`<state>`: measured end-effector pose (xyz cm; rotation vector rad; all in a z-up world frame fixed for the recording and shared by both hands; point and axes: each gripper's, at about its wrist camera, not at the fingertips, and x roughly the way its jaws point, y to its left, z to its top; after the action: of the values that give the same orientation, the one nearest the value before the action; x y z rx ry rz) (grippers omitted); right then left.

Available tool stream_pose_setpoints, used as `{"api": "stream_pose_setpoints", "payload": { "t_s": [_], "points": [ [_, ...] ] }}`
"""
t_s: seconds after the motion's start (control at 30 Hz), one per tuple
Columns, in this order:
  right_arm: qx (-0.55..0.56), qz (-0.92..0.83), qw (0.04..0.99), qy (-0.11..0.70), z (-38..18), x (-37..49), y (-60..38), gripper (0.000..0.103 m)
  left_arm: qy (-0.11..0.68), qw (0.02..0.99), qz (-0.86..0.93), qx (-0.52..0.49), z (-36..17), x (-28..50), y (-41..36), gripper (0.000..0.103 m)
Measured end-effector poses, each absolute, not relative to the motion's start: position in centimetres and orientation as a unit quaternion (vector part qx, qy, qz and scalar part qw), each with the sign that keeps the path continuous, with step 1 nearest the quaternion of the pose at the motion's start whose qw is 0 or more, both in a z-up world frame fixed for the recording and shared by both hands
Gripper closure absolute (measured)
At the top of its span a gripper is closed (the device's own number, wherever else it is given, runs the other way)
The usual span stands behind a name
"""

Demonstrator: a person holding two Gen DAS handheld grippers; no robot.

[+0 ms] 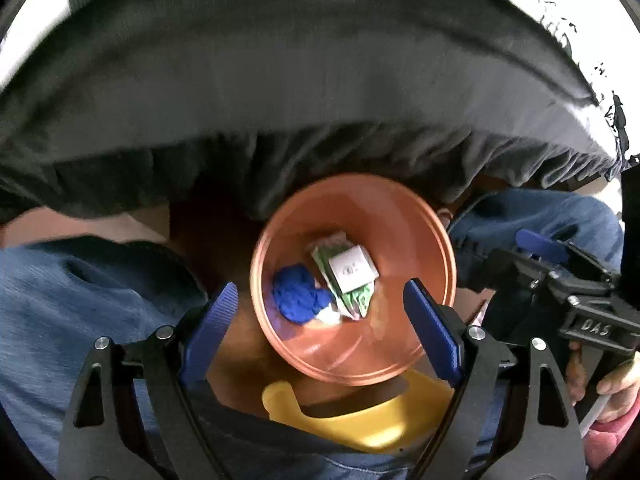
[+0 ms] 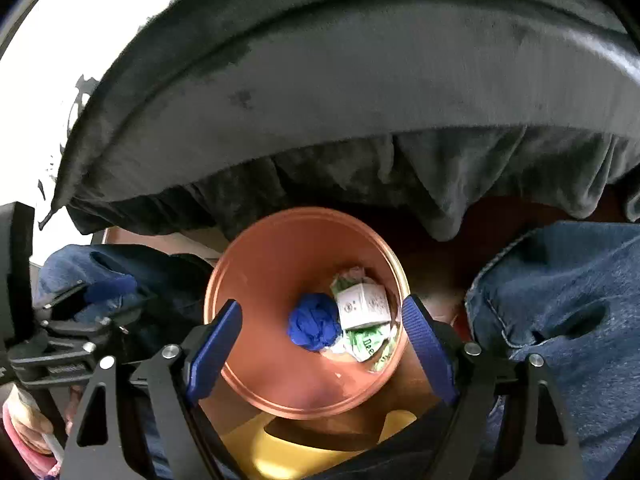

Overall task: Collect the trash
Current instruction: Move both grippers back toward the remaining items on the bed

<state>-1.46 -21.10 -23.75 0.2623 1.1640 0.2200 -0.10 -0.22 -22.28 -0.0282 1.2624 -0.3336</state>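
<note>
Blue-padded left tool (image 1: 320, 312) and right tool (image 2: 322, 344) angled steeply down, both wide open, empty, above orange bin (image 1: 400, 216).

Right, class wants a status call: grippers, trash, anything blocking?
Left gripper open, empty. Right gripper open, empty. Blue wad, white box, green wrapper in orange bin. Nothing blocking.

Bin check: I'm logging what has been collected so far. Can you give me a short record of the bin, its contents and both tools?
bin: orange bin, on the floor between the person's knees
contents: blue wad, white box, green wrapper
left tool: open, empty, above the bin
right tool: open, empty, above the bin
nearby: yellow stool, dark cloth
</note>
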Motion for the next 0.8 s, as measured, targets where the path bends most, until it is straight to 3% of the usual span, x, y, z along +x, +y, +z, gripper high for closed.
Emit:
{"api": "stream_pose_setpoints", "payload": {
  "t_s": [0.3,0.37,0.5,0.8],
  "points": [
    [0.12,0.11,0.842,0.515,-21.4,-1.6,-21.2,0.022,0.495,0.85,-0.178,0.013,-12.2,1.7,0.7,0.02],
    [0.114,0.112,0.847,0.507,-20.9,-1.6,-21.1,0.022,0.46,0.87,-0.179,0.005,-9.2,2.3,1.2,0.012],
    [0.103,0.119,0.857,0.49,-19.6,-1.6,-20.9,0.021,0.409,0.899,-0.158,-0.008,-5.3,4.7,2.2,0.011],
    [0.101,0.133,0.865,0.473,-18.2,-0.9,-20.9,0.02,0.392,0.911,-0.115,-0.052,-4.4,12.7,3.2,0.011]
  ]
}}
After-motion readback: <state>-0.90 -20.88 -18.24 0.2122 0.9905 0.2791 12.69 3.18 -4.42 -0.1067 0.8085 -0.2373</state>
